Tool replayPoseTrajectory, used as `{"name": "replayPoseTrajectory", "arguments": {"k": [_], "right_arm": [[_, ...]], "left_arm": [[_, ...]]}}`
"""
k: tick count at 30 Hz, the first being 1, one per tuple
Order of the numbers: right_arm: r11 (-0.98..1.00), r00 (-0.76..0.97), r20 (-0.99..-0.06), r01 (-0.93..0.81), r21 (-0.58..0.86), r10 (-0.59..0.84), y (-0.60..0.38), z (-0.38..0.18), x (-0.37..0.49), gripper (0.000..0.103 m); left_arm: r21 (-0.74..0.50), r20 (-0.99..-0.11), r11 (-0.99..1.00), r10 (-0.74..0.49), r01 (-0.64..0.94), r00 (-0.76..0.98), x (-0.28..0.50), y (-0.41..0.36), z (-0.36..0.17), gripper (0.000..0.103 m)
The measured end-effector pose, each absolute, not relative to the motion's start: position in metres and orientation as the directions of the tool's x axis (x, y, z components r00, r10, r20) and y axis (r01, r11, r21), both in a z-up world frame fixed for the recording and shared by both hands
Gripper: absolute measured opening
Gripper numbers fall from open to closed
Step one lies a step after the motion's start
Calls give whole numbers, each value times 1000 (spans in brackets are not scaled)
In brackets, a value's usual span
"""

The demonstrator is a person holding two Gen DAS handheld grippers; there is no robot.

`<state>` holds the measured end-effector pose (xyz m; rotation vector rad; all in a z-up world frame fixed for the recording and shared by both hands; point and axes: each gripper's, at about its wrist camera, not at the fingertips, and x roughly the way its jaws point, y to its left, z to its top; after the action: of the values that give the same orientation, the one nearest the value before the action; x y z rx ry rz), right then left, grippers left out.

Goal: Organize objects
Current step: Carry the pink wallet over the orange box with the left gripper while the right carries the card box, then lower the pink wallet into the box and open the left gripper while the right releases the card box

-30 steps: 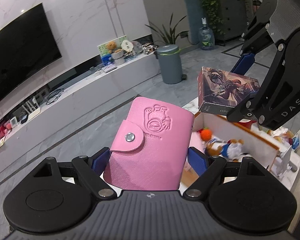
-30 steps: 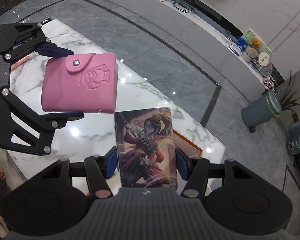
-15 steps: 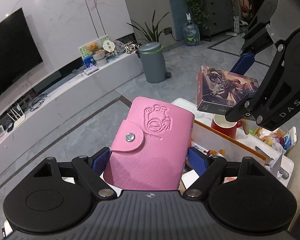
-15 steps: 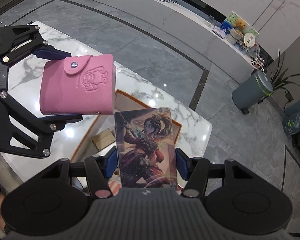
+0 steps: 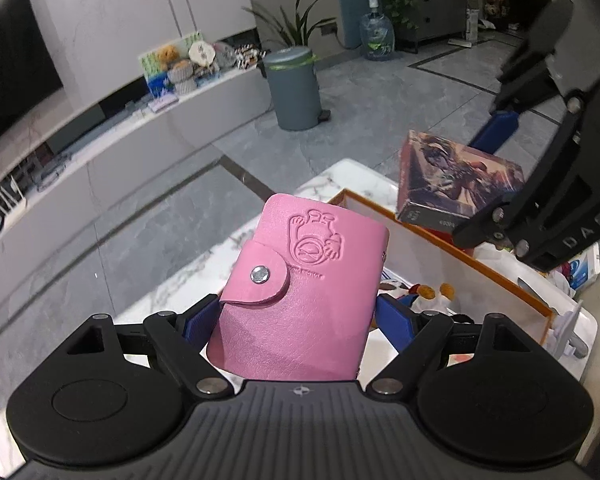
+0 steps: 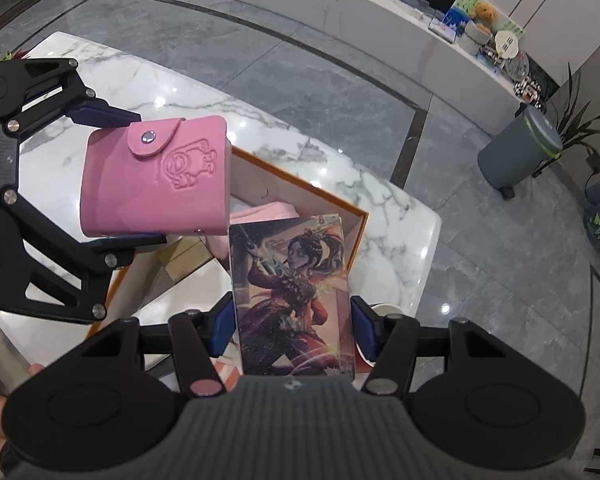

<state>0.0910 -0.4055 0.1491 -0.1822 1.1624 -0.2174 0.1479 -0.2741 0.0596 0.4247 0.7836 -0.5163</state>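
I have the pink card wallet point(image 5: 300, 292) clamped between the blue pads of my left claw point(image 5: 298, 314), its snap flap shut and the embossed figure facing the camera; in the right wrist view the same wallet point(image 6: 154, 178) hangs at about ten o'clock, held off the table above the near-left part of the orange-rimmed box point(image 6: 358, 236). My right claw point(image 6: 294, 316) is closed on the illustrated card box point(image 6: 294, 296), gripping it by its long sides so the printed warrior figure faces up at me; from the left wrist view that card box point(image 5: 456, 184) sits at about two o'clock, lifted above the far side of the orange-rimmed box point(image 5: 500, 276), and the two held things are apart, not touching. Inside the orange-rimmed box I can make out something pale pink and a tan cardboard piece in the right view, and small toys in the left view, though they are too hidden to name. The box rests on the white marble table point(image 6: 148, 88), with grey tiled floor beyond. Farther out, at one o'clock in the left view, stands a grey bin point(image 5: 296, 88), and a water bottle point(image 5: 376, 36) sits behind it.
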Motion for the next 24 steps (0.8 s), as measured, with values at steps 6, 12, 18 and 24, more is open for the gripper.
{"name": "replayPoseTrajectory", "arguments": {"k": [6, 12, 18, 24], "right_arm": [[973, 366, -901, 83, -218, -233, -423, 117, 102, 61], [979, 350, -914, 80, -187, -204, -434, 89, 110, 61], [984, 356, -917, 81, -159, -178, -442, 67, 121, 61], [987, 361, -919, 76, -142, -160, -446, 51, 129, 61]], "left_arm": [[72, -784, 844, -281, 531, 554, 175, -269, 39, 97], [49, -799, 874, -256, 484, 544, 196, -267, 21, 97], [96, -800, 896, -190, 434, 569, 205, -273, 6, 97], [271, -785, 858, -65, 437, 616, 203, -289, -7, 97]]}}
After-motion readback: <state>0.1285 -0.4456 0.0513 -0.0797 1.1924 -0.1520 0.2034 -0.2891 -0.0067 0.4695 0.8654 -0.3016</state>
